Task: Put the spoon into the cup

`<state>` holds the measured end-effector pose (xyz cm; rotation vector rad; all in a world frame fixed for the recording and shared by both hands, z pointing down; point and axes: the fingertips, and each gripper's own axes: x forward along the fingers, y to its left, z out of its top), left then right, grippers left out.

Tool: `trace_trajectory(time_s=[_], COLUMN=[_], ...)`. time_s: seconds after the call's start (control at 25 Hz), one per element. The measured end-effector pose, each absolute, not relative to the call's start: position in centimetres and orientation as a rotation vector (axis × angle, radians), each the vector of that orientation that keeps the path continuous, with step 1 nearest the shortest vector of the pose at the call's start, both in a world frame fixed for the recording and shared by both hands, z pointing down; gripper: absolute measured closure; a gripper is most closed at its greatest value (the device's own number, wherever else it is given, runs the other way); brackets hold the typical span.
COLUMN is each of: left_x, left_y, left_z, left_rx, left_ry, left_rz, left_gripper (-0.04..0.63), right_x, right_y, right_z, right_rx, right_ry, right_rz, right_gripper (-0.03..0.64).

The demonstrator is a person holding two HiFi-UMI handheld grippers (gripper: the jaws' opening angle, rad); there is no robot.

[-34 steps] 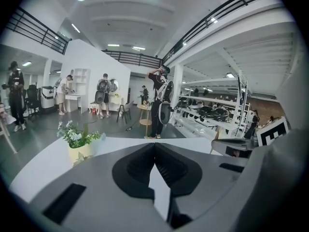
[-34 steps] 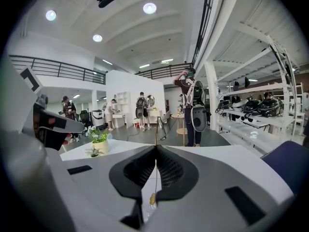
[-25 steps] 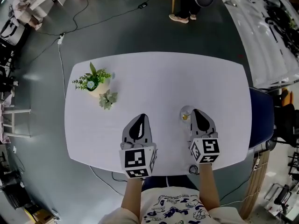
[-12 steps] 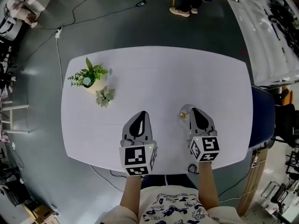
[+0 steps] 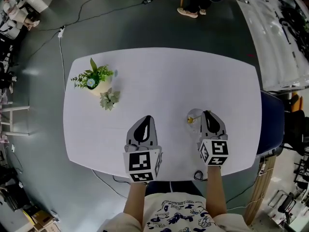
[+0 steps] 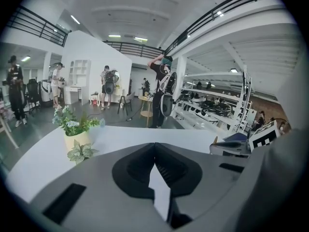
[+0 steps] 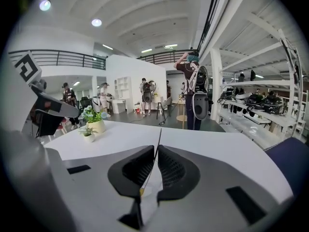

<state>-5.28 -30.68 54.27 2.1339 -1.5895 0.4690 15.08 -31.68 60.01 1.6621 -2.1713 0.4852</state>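
The right gripper (image 5: 207,115), jaws opening with the thin spoon (image 7: 159,138) between them, hides the three-o'clock side of the cup (image 5: 193,116); the spoon's lower end is too small to make out.

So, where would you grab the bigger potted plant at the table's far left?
By its cream pot, from the side, jaws across the round wall below the rim. It stands upright and the leaves spread over the top, so coming down from above would likely crush them.

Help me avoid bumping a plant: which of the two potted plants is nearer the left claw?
The small pale-leaved plant, sitting just beside the bigger flowering plant in the cream pot, on the side toward the left claw.
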Motion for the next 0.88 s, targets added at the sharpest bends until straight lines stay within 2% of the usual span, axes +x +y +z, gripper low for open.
trace_trajectory(time_s=[0.4,0.52,0.64,0.88], left_x=[-6.4,-6.7,-7.0,-7.2], left_y=[-30.2,-29.9,-29.7,-29.1], left_z=[53.7,53.0,52.0,48.6], left_rx=[2.129,2.132,2.14,2.173], left_ry=[-1.614,-1.625,-1.641,-1.685], left_rz=[0.448,0.436,0.417,0.365], left_gripper=[0.581,0.581,0.581,0.581], right_x=[15.9,16.1,16.3,16.8], right_y=[-31.9,-31.7,-31.5,-30.5], right_z=[60.6,59.7,58.0,52.2], right_rx=[1.697,1.726,1.767,1.852], right_ry=[-2.112,-2.112,-2.111,-2.158], right_rz=[0.477,0.468,0.439,0.333], right_gripper=[0.528,0.464,0.431,0.431])
